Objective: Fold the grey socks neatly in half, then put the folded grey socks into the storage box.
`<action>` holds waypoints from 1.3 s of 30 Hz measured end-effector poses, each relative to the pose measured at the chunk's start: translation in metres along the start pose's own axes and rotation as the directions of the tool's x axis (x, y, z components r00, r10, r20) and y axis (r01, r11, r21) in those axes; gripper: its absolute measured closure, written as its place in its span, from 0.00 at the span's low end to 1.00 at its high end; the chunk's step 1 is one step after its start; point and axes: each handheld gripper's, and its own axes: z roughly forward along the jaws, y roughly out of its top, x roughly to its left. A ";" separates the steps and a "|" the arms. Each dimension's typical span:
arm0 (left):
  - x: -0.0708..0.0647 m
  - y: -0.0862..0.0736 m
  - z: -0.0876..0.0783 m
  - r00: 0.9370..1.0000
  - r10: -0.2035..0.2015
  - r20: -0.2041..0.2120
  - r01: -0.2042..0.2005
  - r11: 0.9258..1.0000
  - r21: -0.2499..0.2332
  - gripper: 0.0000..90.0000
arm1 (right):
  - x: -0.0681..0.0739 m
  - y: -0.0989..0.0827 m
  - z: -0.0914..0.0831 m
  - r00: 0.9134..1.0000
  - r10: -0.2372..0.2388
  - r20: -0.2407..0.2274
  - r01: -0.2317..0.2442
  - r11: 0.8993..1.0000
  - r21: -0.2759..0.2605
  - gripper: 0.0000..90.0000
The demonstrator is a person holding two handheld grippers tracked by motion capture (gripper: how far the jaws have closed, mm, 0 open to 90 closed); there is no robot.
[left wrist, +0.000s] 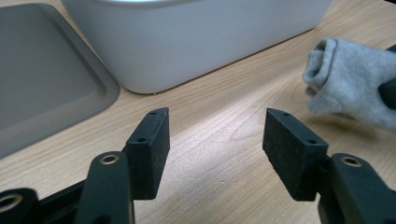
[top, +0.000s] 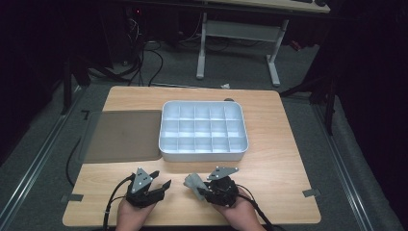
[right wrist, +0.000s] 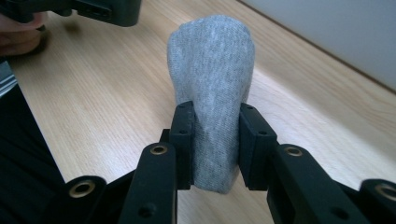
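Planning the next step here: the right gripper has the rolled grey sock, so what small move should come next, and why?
Probably carry the sock forward over the white divided tray and aim for one of its compartments. The right gripper is shut on the sock near the table's front edge, the left gripper is open with nothing between its jaws, and every compartment in sight looks empty.

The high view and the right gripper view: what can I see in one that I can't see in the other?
The high view alone gives the white tray's many little compartments, the grey lid lying left of it, the whole wooden table, and the left claw standing open.

The right gripper view alone gives a close look at the pads pressing both sides of the cloth.

Both show the right claw gripping the rolled grey cloth above the table, near the tray's white wall.
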 end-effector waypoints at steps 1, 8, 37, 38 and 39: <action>0.000 0.000 0.000 1.000 0.003 -0.003 -0.003 1.000 0.001 0.46 | -0.002 0.000 -0.002 1.000 -0.004 0.005 0.004 1.000 0.002 0.79; 0.001 -0.003 0.003 1.000 -0.003 -0.002 0.003 1.000 0.014 0.45 | -0.012 -0.003 -0.010 1.000 -0.018 0.018 0.018 1.000 0.019 0.79; 0.004 0.000 0.004 1.000 -0.011 -0.008 0.011 1.000 -0.001 0.43 | -0.071 -0.026 -0.061 0.983 0.041 0.181 -0.068 0.987 0.144 0.79; 0.004 0.000 0.004 1.000 -0.008 -0.006 0.008 1.000 0.003 0.43 | -0.072 -0.025 -0.063 0.981 0.049 0.185 -0.077 0.986 0.147 0.79; 0.004 0.000 0.004 1.000 -0.010 -0.006 0.010 1.000 0.002 0.43 | -0.074 -0.025 -0.064 0.980 0.048 0.192 -0.077 0.986 0.148 0.79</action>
